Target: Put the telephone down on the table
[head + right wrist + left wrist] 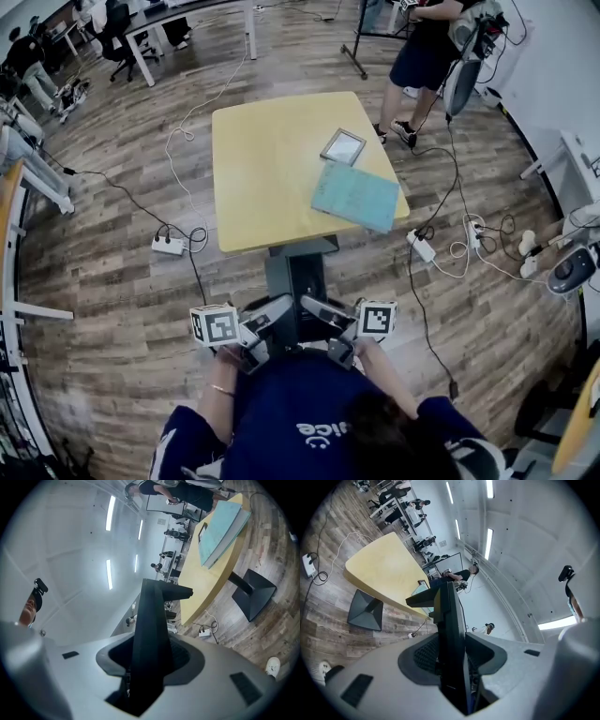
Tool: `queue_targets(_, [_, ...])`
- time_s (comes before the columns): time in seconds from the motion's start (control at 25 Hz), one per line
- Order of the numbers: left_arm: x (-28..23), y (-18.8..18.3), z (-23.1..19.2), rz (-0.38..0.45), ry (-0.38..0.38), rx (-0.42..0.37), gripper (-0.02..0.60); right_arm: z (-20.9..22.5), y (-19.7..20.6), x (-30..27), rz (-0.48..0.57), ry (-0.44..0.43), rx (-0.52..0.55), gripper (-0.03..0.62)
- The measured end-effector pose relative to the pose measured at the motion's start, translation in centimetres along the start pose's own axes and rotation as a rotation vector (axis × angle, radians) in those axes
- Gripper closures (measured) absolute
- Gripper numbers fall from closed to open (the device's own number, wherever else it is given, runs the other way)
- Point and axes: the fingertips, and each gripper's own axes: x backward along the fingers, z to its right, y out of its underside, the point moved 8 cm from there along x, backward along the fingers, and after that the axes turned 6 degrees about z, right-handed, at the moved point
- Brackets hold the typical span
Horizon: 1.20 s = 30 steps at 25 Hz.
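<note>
I see no telephone that I can name for sure. On the yellow table [272,178] lie a small grey-framed flat rectangle [343,146] and a teal book [356,197]. The person holds both grippers close to the body, below the table's near edge and over its dark pedestal [295,277]. My left gripper [275,311] and right gripper [316,309] point at each other. In the left gripper view the jaws of the left gripper [443,597] stand together with nothing between them. The right gripper [159,592] shows the same in its own view.
White power strips [169,246] [419,246] and cables lie on the wood floor on both sides of the table. A person [427,52] stands beyond the far right corner. Desks and chairs fill the back left; white equipment [572,267] sits at the right.
</note>
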Motion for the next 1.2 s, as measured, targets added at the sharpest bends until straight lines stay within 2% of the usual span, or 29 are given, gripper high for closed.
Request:
queue_targets(0.2, [0.0,-0.4,-1.0,0.007,-0.004,0.004,0.408,0.9,-0.1,-0.8,-0.002,0.013,-0.009,0.416])
queue_targets(0.4, [-1.3,-3.7,-2.3,-0.016,0.008,0.009,0.408,1.4,-2.4,-3.2,0.021,0.022,-0.007,0.416])
queue_targets(0.64, [-3.2,-8.9,-4.1,-0.052,0.028,0.002,0.408,2.7,-5.6,-6.6,0.06,0.054,-0.007,0.416])
queue_targets(1.2, [-4.9,-23.7,-10.8,-0.165,0.082,0.002,0.408,4.9,-12.1,-19.3,0.154,0.116,0.004,0.416])
